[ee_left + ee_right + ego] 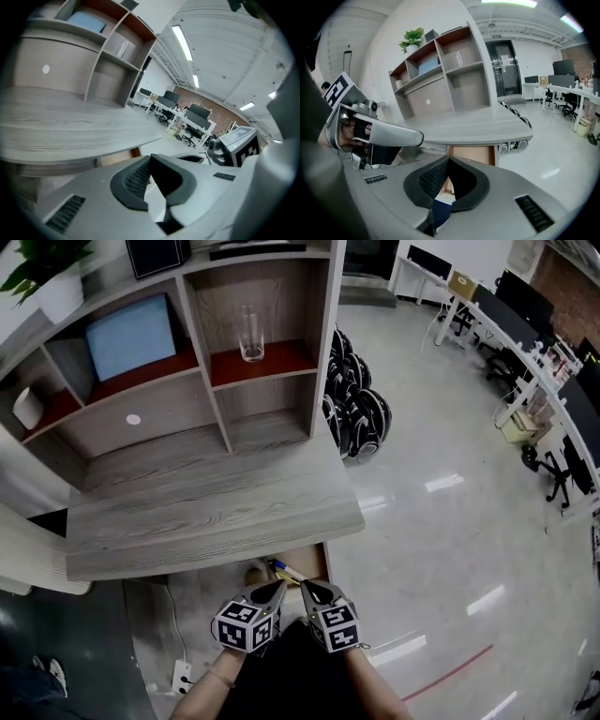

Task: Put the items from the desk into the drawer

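Note:
The grey wood desk [216, 502] has a bare top. Under its front edge the tan drawer [311, 563] stands open, and I see a yellow and blue item [286, 570] and a brownish item [255, 575] inside. Both grippers hang side by side just in front of the drawer, below the desk edge. My left gripper [275, 589] [150, 158] is shut with nothing in it. My right gripper [307, 589] [448, 159] is shut and empty too. The right gripper view shows the drawer [471, 154] straight ahead and the left gripper [375, 133] at its left.
Shelves behind the desk hold a glass [250, 334], a blue panel [131, 334] and a white object [28, 407]. Black round helmets [356, 399] are stacked on the floor at the desk's right end. A power strip [181, 674] lies on the floor at the left.

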